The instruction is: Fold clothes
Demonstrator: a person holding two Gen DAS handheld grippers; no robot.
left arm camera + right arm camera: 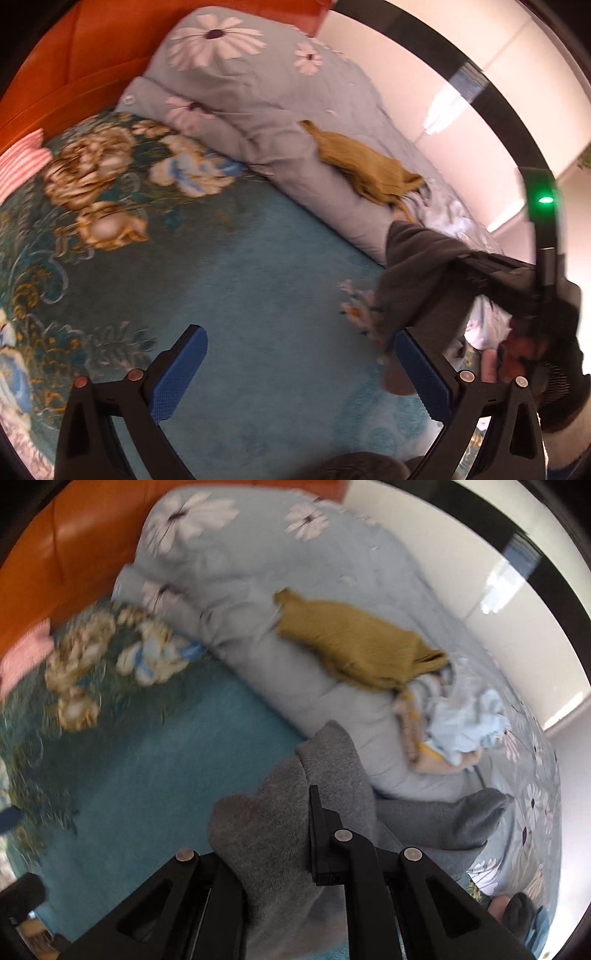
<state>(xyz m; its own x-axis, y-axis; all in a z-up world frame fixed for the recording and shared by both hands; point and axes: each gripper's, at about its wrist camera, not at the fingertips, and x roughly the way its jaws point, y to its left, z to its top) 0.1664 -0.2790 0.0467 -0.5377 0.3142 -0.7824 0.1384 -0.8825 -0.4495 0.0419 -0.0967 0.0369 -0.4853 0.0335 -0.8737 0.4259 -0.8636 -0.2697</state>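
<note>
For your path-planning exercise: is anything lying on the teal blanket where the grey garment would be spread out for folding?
Nothing visible. The grey garment hangs from the shut right claw over bare teal blanket. The mustard garment lies off to the side on the duvet.

A bed carried everything, covered by a teal plush blanket [229, 266] with large cream and blue flowers at its left. Along its far right edge lay a rolled pale-blue daisy-print quilt [236, 590]. A pink-and-white striped cloth [22, 162] sat at the far left edge.
</note>
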